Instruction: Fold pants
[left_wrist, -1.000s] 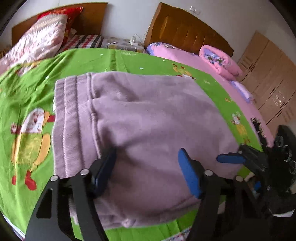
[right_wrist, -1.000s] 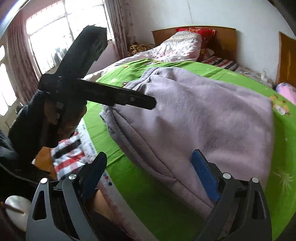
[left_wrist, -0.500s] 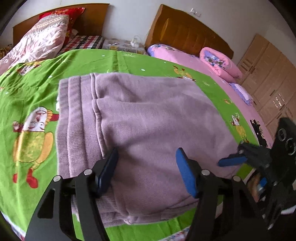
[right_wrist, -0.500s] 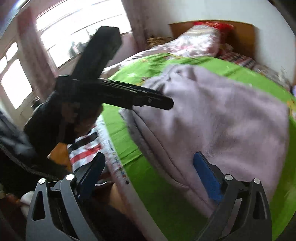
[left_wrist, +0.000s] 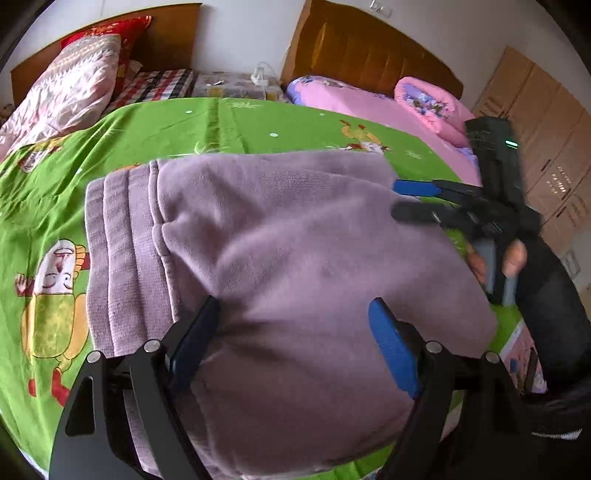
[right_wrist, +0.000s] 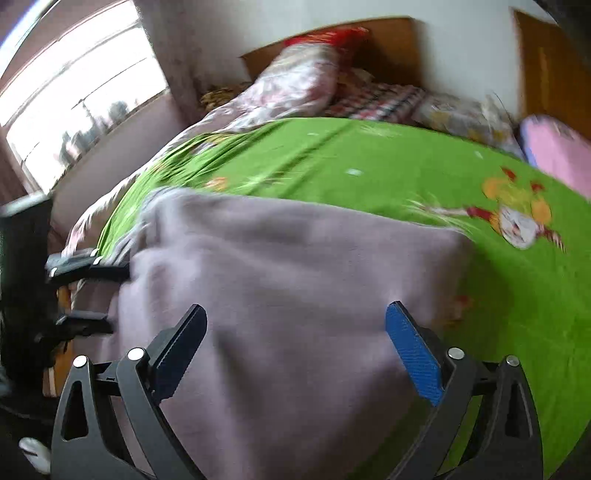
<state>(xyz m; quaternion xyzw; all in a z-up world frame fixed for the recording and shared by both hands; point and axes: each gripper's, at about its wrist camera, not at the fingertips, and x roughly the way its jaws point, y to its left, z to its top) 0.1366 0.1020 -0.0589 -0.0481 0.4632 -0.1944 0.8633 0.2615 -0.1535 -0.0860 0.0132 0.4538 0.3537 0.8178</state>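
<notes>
Left wrist view — the folded mauve pants (left_wrist: 295, 258) lay flat on the green cartoon-print bedspread (left_wrist: 48, 206), ribbed waistband (left_wrist: 118, 258) toward the left of the frame. The left gripper (left_wrist: 295, 332) hovered over the near part of the fabric, its jaws spread wide; they had just been opening, with pants cloth below and between the pads but neither pad pressing on it. At the right edge of the pants the right gripper (left_wrist: 406, 199) reached in from the side, held by a hand (left_wrist: 509, 258) in a dark sleeve; its two fingers stood apart there, tips at the cloth's edge. Behind: a pink bed (left_wrist: 369, 107), wooden headboards, a wardrobe (left_wrist: 546, 147).

Right wrist view — blurred. The right gripper (right_wrist: 295, 339) was spread over the pants (right_wrist: 295, 288), nothing pinched. The pants covered the near half of the bedspread (right_wrist: 369, 158). The left gripper (right_wrist: 107, 291) showed at the left margin, fingers apart, at the cloth's left edge — whether touching, could not tell. A window (right_wrist: 74, 103) was at upper left, a floral quilt (right_wrist: 295, 81) beyond.
</notes>
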